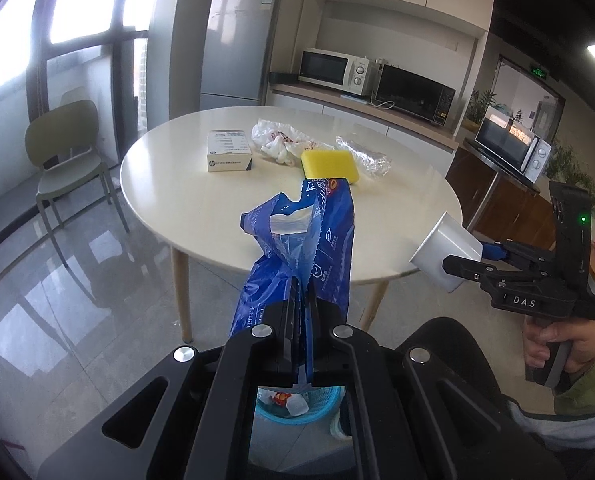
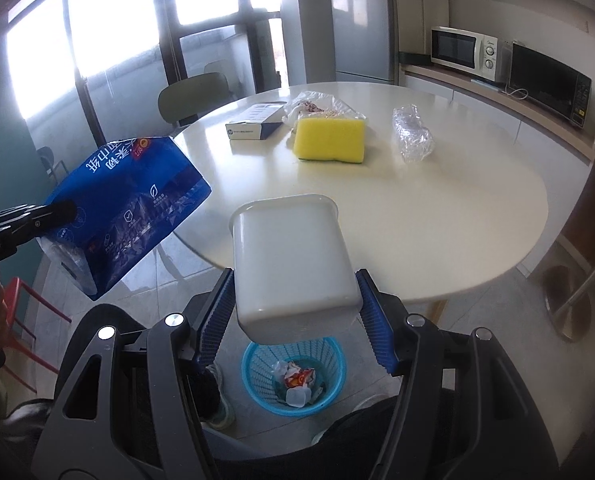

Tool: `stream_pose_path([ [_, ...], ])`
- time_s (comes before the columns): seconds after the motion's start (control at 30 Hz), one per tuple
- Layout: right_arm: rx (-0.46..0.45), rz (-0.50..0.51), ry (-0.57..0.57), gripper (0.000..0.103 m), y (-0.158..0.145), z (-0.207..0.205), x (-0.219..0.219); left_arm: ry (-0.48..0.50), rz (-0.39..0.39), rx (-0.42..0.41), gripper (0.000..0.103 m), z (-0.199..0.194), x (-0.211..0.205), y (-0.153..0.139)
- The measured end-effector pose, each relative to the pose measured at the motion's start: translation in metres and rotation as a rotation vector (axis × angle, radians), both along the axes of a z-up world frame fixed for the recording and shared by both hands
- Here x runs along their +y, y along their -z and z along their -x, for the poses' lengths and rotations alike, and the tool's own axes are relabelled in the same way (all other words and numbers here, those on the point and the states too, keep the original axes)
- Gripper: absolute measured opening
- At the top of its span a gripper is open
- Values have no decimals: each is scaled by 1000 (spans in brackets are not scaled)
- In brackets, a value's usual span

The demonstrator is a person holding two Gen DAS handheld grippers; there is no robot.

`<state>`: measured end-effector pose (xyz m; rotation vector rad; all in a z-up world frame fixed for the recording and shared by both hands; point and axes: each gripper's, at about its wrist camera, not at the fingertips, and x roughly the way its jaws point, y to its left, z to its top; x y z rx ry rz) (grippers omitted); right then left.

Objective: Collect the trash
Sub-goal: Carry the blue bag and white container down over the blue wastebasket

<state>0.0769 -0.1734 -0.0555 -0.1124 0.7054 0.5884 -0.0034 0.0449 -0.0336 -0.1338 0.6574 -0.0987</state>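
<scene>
A blue wrapper (image 1: 297,248) is pinched between the closed fingers of the left gripper (image 1: 302,304). To the right, a white cup (image 1: 443,256) is clamped in the right gripper (image 1: 463,266). Farther off, a box (image 1: 229,155), a yellow sponge (image 1: 329,164) and crumpled plastic bags (image 1: 281,140) are seen on the round table (image 1: 217,208). A blue basket (image 1: 297,412) is visible below.

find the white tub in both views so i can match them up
Left wrist: the white tub is at the right edge, past the table rim, held in the right tongs.
Right wrist: the tub sits centre low, clamped between the blue pads, above the blue basket.
Shared landmark: the yellow sponge on the round table.
</scene>
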Motion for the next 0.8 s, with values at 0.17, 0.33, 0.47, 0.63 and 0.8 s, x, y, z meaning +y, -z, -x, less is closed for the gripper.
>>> stream_pose_path([
  [0.17,19,13,-24,57,10,20,-2,7,-2,37,1,19,-1,14],
  [0.33,56,34,-38,57,29,34,-1,22,-11,97,1,28,-9,38],
  [0.47,93,56,-41,57,49,40,-1,33,-4,148,1,30,-13,60],
  [0.63,151,84,-28,57,80,41,-5,27,35,176,1,26,-14,76],
  [0.8,198,104,-16,57,107,35,-7,21,42,227,1,18,-14,99],
])
